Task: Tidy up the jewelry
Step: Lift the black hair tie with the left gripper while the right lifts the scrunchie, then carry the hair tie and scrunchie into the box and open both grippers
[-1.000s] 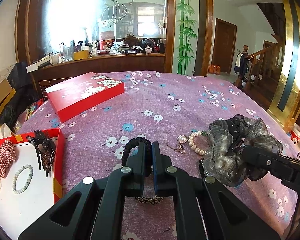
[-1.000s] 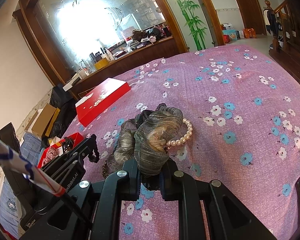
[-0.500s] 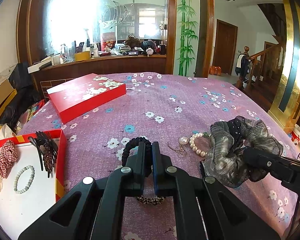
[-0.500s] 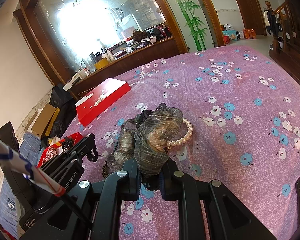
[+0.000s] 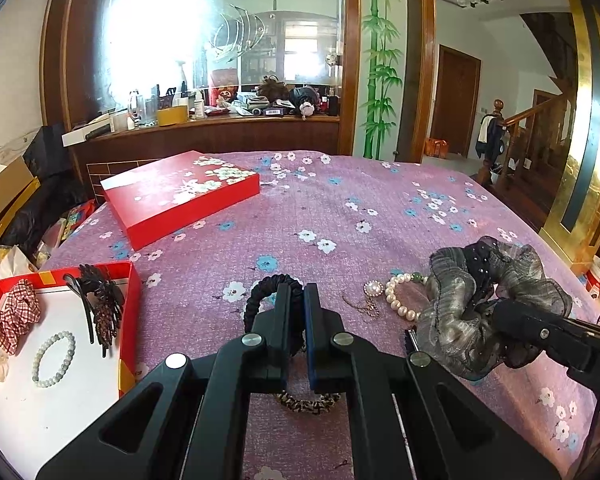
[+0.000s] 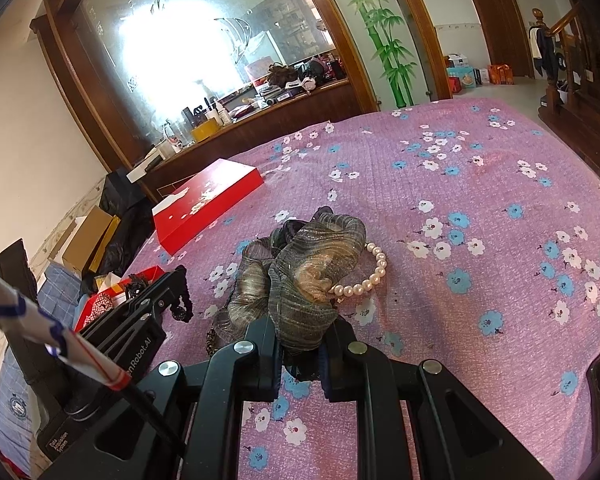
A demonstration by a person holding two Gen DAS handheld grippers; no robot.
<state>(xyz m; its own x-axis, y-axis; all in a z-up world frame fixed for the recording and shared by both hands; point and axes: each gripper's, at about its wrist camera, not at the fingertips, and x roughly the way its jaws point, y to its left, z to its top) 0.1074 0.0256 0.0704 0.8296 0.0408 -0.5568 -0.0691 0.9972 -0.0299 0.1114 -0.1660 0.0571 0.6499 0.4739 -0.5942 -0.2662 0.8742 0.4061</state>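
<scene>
Left hand-held gripper (image 5: pixel 296 304) clenched on the black braided hair tie (image 5: pixel 274 284); right hand-held gripper (image 6: pixel 300 344) pinching the grey organza scrunchie (image 6: pixel 304 272). We lift both clear of the pearl bracelet (image 6: pixel 364 280) before carrying toward the red tray (image 5: pixel 134 312) at 9 o'clock.

Open floral tablecloth (image 5: pixel 340 208) runs unobstructed across the middle and far right; the red lid (image 5: pixel 180 196) blocks the far left; the open red box (image 5: pixel 134 300) walls the near left edge; the 2 grippers crowd the near centre, with the pearl bracelet (image 5: pixel 400 300) and pendant (image 5: pixel 374 289) lying between them.
</scene>
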